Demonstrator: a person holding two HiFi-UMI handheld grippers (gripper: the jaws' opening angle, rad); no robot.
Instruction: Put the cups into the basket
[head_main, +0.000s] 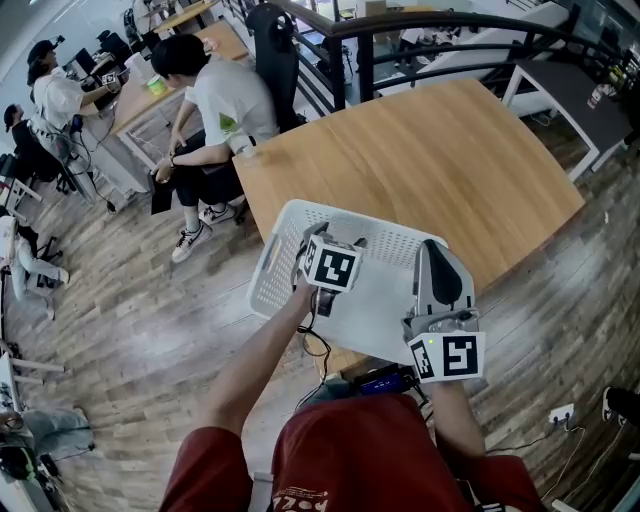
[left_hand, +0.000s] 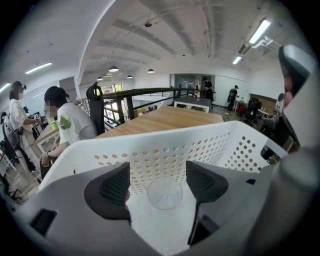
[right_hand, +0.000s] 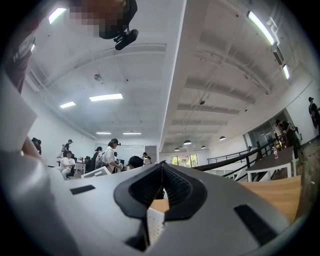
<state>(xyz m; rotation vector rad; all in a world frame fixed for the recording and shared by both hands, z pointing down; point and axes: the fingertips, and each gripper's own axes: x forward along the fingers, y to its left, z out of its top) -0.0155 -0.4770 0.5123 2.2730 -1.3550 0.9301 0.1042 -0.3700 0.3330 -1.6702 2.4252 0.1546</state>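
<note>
1. The wooden counter (head_main: 430, 160) carries the white perforated basket (head_main: 275, 270) at its near edge.
2. The right claw (right_hand: 162, 190) is pinched narrow on a strip of the basket's wall.
3. The left claw (left_hand: 159, 172) hangs wide inside the basket, gripping nothing.
4. A clear cup (left_hand: 164, 193) rests on the basket floor just beyond those jaws. It is probably light, thin, slick and crushable, so a gentle pinch across its wall suits it.
</note>
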